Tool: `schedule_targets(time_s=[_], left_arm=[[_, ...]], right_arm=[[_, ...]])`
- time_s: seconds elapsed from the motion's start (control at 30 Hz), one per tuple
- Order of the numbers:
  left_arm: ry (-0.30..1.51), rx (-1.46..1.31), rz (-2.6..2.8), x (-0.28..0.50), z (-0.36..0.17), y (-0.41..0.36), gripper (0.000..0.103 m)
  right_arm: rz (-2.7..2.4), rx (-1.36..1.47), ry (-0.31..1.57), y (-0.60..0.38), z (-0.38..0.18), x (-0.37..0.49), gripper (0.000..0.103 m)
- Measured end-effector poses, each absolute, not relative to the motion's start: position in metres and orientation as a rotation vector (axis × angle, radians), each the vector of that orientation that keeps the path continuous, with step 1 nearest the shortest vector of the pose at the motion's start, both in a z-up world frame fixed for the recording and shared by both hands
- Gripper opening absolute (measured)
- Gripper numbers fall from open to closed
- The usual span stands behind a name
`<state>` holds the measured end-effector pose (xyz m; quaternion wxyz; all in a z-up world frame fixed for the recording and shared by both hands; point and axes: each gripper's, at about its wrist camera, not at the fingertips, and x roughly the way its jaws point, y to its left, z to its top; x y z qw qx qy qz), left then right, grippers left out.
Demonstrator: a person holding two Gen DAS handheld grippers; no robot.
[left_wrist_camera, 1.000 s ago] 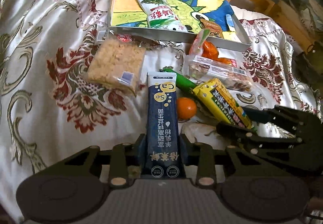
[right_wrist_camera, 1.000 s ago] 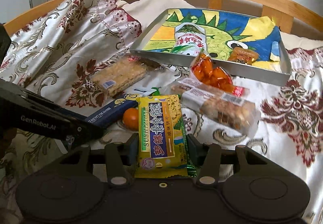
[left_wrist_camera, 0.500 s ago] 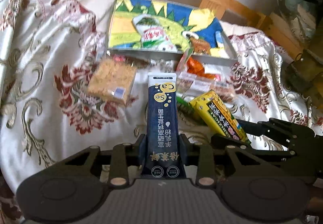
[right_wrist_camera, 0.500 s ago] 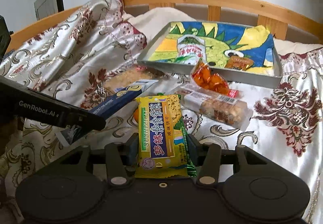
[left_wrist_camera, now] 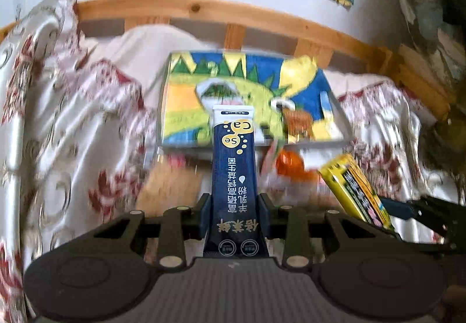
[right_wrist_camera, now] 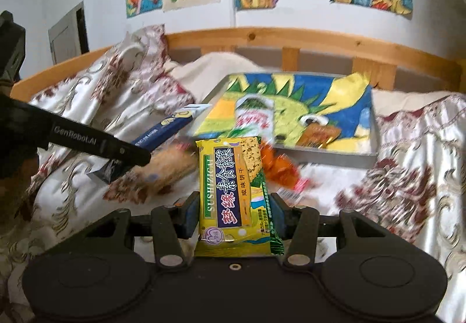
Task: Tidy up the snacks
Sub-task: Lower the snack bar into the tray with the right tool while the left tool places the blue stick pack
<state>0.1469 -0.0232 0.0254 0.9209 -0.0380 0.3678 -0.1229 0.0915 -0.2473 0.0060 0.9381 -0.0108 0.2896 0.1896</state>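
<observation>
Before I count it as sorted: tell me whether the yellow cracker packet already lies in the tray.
No, the yellow cracker packet is clamped in the right gripper.

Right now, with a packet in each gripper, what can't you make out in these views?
- Left wrist: snacks on the bedspread are motion-blurred; the navy sachet hides part of the tray.
- Right wrist: the yellow cracker pack hides what lies behind it; the orange bag is smeared.
- Tray contents: labels unreadable in both views.

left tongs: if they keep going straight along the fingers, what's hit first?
Likely the painted tray, whose near wall sits dead ahead of the left tongs beyond the navy sachet they grip. The green-and-white snack pouch lies further in. Depth is unclear; the frame is blurred.
</observation>
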Motion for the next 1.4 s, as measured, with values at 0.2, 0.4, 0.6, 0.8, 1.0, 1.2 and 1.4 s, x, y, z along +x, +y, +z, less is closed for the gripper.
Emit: schedule_targets(time_s=[0.2,0.4,0.6,0.8,1.0,1.2,1.4], left_arm=[[0.619,-0.059,-0.270,0.179,0.044,-0.048,0.037],[0.555,-0.100,-0.298,0.219,0.055,-0.079,0.037],[0.541,-0.105,-0.292,0.259,0.056,-0.097,0.037],[0.575,-0.122,-0.271,0.291,0.043,-0.105,0.038],[0.599,-0.083,-0.261,0.315,0.027,-0.112,0.038],[0.634,-0.046,-0.271,0.339,0.010,-0.119,0.038],[0.667,-0.014,-0.272,0.354,-0.007,-0.119,0.038]], right_arm=[[0.349,-0.011,0.545,-0.272,0.020,0.115,0.052],[0.332,-0.070,0.517,-0.288,0.030,0.152,0.052],[0.248,-0.031,0.504,-0.313,0.027,0.192,0.052],[0.173,0.006,0.507,-0.326,0.022,0.223,0.052],[0.140,-0.006,0.528,-0.322,0.007,0.248,0.052],[0.117,-0.040,0.551,-0.311,-0.009,0.276,0.052],[0.091,-0.045,0.581,-0.303,-0.024,0.297,0.052]])
